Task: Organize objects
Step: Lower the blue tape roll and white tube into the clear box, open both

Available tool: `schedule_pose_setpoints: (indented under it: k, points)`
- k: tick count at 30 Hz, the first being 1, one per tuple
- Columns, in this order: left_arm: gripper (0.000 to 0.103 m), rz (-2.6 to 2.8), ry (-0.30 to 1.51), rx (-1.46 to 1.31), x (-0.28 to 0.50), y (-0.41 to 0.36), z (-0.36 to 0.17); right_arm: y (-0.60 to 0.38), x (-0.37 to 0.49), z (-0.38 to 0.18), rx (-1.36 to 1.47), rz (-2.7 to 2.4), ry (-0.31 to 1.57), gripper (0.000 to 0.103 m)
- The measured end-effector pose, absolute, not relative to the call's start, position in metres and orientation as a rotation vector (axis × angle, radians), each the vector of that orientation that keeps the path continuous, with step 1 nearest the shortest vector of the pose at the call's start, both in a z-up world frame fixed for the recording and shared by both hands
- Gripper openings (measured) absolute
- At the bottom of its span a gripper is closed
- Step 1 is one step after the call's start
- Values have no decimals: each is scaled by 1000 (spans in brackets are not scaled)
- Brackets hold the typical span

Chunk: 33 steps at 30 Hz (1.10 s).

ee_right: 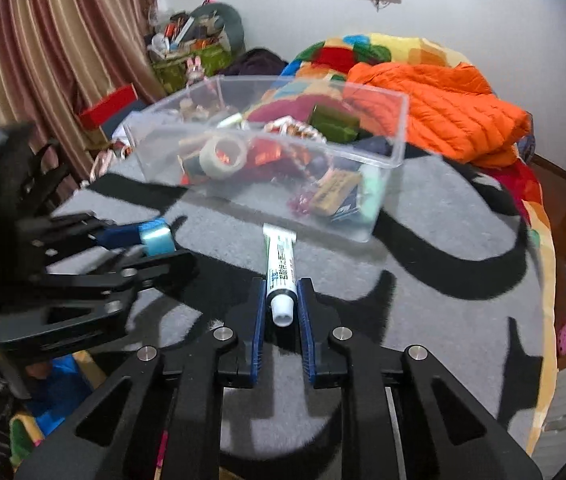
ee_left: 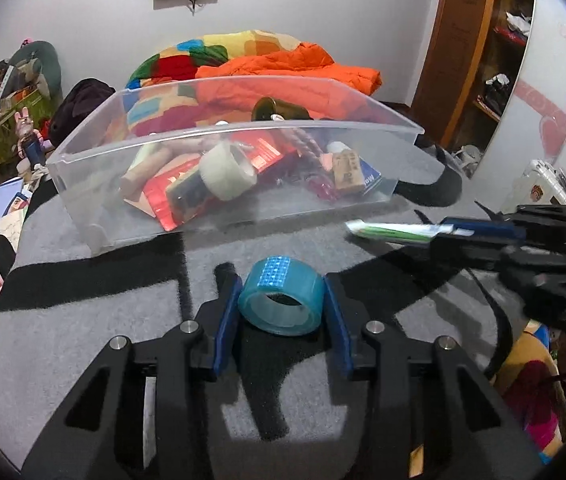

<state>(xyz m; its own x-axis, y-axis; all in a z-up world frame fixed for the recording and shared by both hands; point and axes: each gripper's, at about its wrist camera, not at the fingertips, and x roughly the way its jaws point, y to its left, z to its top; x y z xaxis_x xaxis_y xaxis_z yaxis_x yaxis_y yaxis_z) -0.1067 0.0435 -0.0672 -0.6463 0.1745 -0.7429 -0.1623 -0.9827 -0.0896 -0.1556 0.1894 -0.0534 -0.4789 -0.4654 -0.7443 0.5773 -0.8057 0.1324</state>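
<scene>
A clear plastic bin (ee_left: 243, 216) sits on the grey and black mat, holding a beige tape roll (ee_left: 227, 174), red packets and other small items. My left gripper (ee_left: 283, 300) is shut on a teal tape roll (ee_left: 281, 306) just above the mat, in front of the bin. It also shows in the right wrist view (ee_right: 157, 240). My right gripper (ee_right: 281, 306) is shut on a white toothpaste tube (ee_right: 281, 270) near its cap, with the tube's tail pointing at the bin (ee_right: 363, 236). In the left wrist view the tube (ee_left: 395, 232) shows at the right.
The mat (ee_left: 83, 320) lies on a bed with an orange jacket (ee_left: 283, 64) and a patchwork quilt (ee_left: 203, 52) behind the bin. Cluttered boxes and toys (ee_left: 11, 92) stand far left. A wooden shelf (ee_left: 495, 40) is at the right. Striped curtains (ee_right: 43, 40) hang at the left.
</scene>
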Motion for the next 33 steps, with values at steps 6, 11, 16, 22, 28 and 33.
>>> schedule_pose_setpoints:
  k: [6, 11, 16, 22, 28, 33]
  points:
    - [41, 2742, -35, -1149, -99, 35, -47, 196, -145, -25, 984, -2301, 145, 14]
    - [41, 2788, -56, -1071, -101, 25, -20, 197, -147, 2, 886, -2333, 105, 14]
    - [41, 2849, -56, -984, -111, 16, 7, 191, -160, 23, 821, -2349, 46, 14]
    - [41, 2909, -37, -954, -136, 9, 20, 156, -185, 37, 774, -2341, 89, 14]
    - [41, 2928, -64, -1016, -165, -4, 12, 120, -212, 22, 797, -2389, 192, 14]
    - [41, 2919, -84, -1076, -182, -12, -2, 109, -230, 2, 841, -2451, 274, 14]
